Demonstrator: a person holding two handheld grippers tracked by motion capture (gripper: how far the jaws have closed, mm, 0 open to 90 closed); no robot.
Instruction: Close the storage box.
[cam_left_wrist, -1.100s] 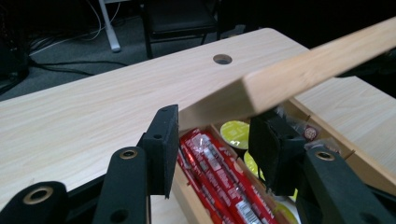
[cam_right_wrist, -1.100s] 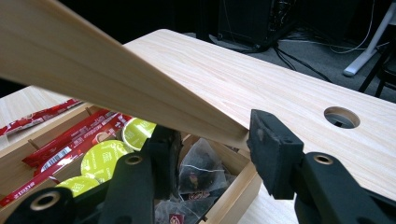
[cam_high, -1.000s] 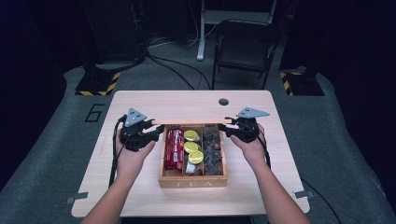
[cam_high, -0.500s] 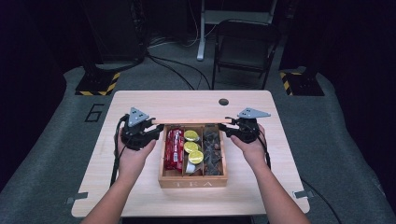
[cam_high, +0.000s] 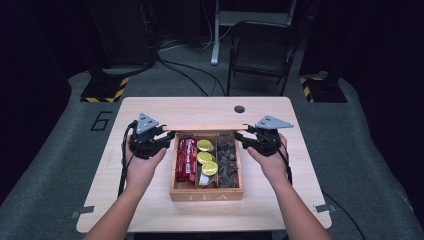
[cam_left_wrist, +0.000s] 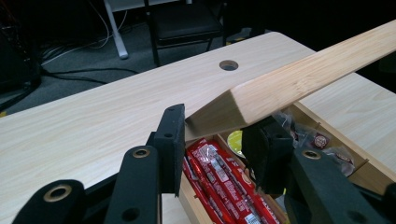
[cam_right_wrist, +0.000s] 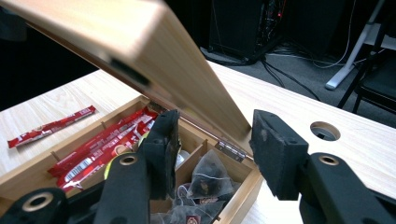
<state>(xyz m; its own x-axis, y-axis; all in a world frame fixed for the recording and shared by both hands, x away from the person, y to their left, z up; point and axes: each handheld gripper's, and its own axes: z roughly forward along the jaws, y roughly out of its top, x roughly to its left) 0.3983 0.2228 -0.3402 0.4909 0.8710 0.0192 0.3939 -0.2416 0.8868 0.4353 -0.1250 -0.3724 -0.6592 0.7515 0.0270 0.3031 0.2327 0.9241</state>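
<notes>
We see the box (cam_high: 206, 192) at the table's (cam_high: 150, 205) front edge, midway along it, with 3 compartments: sticks (cam_high: 185, 159) left, capsules (cam_high: 206, 157) middle, teabags (cam_high: 227, 160) right.

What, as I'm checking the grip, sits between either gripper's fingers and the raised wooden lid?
Nothing visible. The left gripper has its fingers, which have just been closing, either side of the lid at its corner. The right gripper stands apart around the lid's other end, by the hinge.
</notes>
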